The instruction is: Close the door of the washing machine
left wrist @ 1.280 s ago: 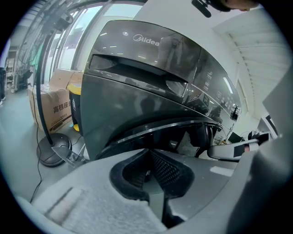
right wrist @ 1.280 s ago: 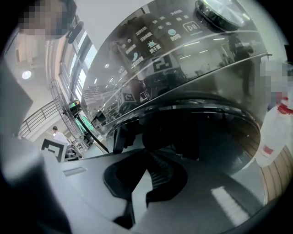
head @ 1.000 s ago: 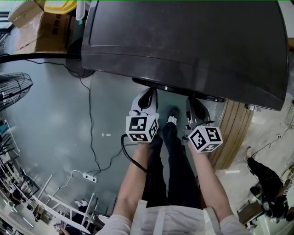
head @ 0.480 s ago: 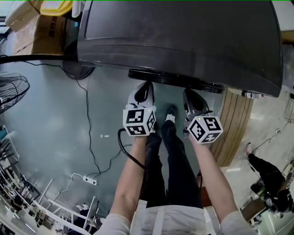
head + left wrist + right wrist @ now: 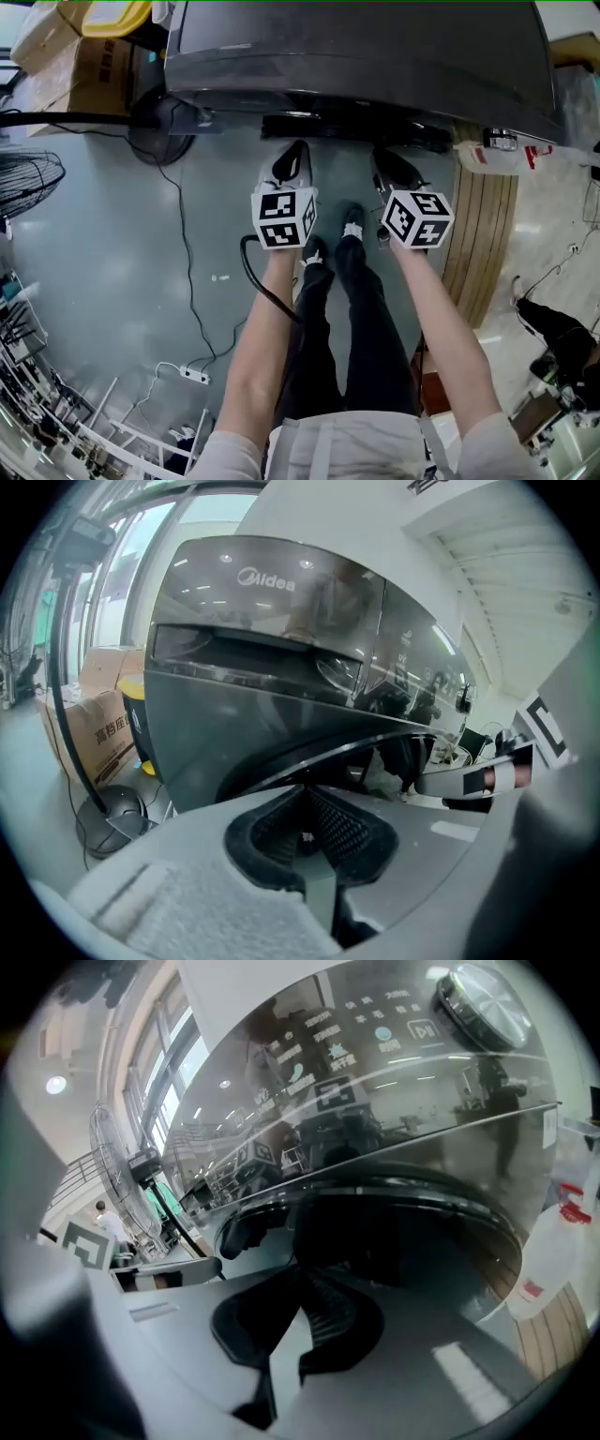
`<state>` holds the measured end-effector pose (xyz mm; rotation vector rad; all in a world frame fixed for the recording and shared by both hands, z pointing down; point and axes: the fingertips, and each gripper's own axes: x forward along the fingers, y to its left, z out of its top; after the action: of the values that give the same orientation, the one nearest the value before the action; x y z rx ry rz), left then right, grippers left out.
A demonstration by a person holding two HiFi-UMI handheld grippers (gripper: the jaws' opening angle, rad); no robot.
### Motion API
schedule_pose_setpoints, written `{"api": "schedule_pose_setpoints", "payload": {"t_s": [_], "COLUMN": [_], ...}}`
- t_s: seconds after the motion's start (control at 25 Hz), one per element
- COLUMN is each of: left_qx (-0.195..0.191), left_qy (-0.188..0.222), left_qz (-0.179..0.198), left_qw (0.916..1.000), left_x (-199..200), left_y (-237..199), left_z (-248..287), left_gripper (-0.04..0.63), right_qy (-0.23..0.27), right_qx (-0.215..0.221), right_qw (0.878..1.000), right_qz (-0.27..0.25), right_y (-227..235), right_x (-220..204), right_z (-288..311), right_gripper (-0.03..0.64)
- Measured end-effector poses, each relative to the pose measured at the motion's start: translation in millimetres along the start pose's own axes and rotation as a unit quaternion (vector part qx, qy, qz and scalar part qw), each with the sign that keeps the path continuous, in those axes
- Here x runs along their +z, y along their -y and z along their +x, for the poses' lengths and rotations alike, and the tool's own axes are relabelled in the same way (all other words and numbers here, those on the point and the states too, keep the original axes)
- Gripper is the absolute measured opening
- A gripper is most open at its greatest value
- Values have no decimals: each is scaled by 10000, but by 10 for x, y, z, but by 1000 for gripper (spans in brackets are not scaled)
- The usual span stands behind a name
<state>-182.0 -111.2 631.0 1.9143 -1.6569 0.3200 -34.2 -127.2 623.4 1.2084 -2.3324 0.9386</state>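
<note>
Washing machine door [image 5: 349,127] lies close against the machine front [image 5: 375,56]; latching uncertain. Just in front of it: left tool [image 5: 296,152] and right tool [image 5: 384,159], both pinched shut, empty. Risk: weak or off-centre push, so door rebounds open.

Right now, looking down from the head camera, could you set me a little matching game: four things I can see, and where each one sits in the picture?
Things:
1. washing machine
2. cardboard box
3. white jug
4. power strip

Places:
A. on the floor, lower left
B. by the machine's right corner
C. top middle
D. top left corner

Pairs: 1-C, 2-D, 3-B, 4-A
</note>
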Motion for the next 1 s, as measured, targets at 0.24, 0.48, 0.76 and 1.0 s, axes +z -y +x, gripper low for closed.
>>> {"api": "schedule_pose_setpoints", "payload": {"t_s": [0.24, 0.48, 0.76, 1.0], "left_qx": [-198, -492, -481, -353], "left_qy": [334, 145, 402, 805], "left_qz": [-58, -88, 104, -73], "left_qw": [9992, 9986, 9980, 9961], "left_x": [147, 116, 542, 811], "left_y": [212, 632, 790, 1145], "left_z": [-743, -1889, -2663, -3047], "left_gripper": [12, 11, 11, 11], "right_qy": [829, 1032, 1426, 1436], "right_qx": [-259, -242, -131, 29], "right_qw": [9960, 9944, 9888, 9888], "right_qz": [217, 17, 422, 416], "right_y": [-74, -558, -1106, -1292], "right_x": [560, 771, 754, 606], "right_z": [-591, -1552, -2404, -2987], "right_gripper": [3, 3, 3, 3]}}
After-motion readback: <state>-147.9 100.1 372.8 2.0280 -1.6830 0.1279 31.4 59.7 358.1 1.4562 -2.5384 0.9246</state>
